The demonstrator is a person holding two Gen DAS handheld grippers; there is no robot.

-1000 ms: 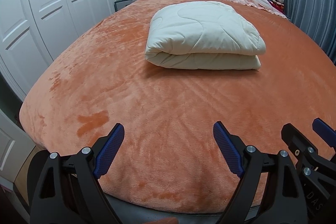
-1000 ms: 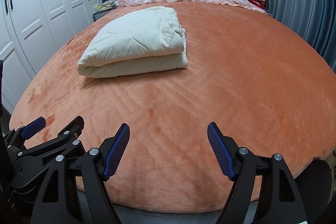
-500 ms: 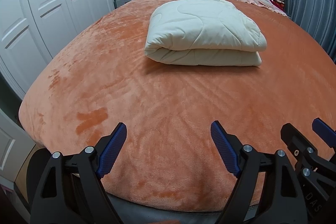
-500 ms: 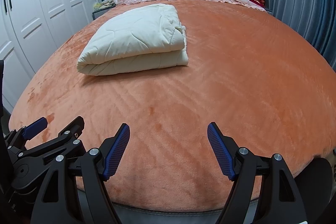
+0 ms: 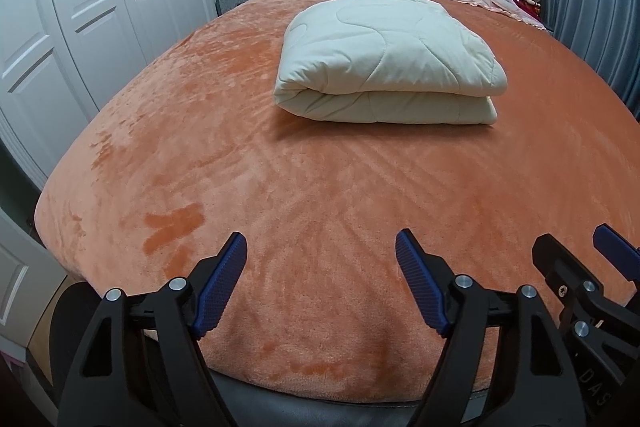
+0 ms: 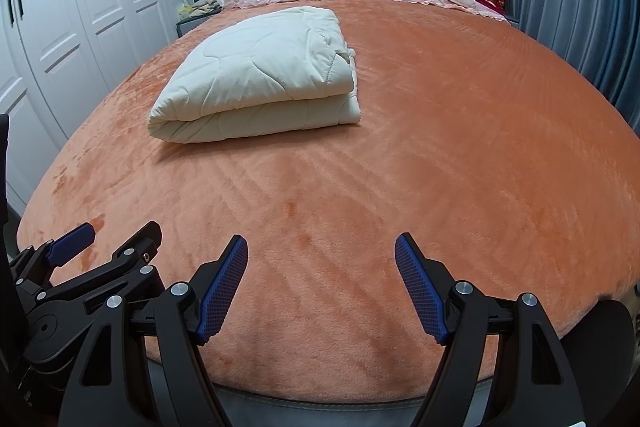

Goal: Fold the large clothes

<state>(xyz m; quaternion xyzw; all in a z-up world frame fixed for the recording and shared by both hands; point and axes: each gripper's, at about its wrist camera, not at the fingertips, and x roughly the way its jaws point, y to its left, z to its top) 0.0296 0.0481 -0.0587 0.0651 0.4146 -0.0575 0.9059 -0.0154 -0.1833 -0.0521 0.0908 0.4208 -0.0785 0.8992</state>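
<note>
**On the bed's middle, folding looks finished**

Mid-bed on the orange blanket (image 5: 320, 207), one cream quilt (image 5: 384, 67) lies folded into a thick, tidy bundle; no further fold seems needed. Two grippers hover near the foot, well apart from it: left gripper (image 5: 320, 251) wide, closing on nothing; right gripper (image 6: 321, 251) wide, empty.

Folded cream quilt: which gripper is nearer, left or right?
Left, slightly. The folded cream quilt lies almost straight ahead of the left gripper, whose jaws are closing on nothing. From the right gripper it sits ahead and leftward. Neither touches it.
</note>
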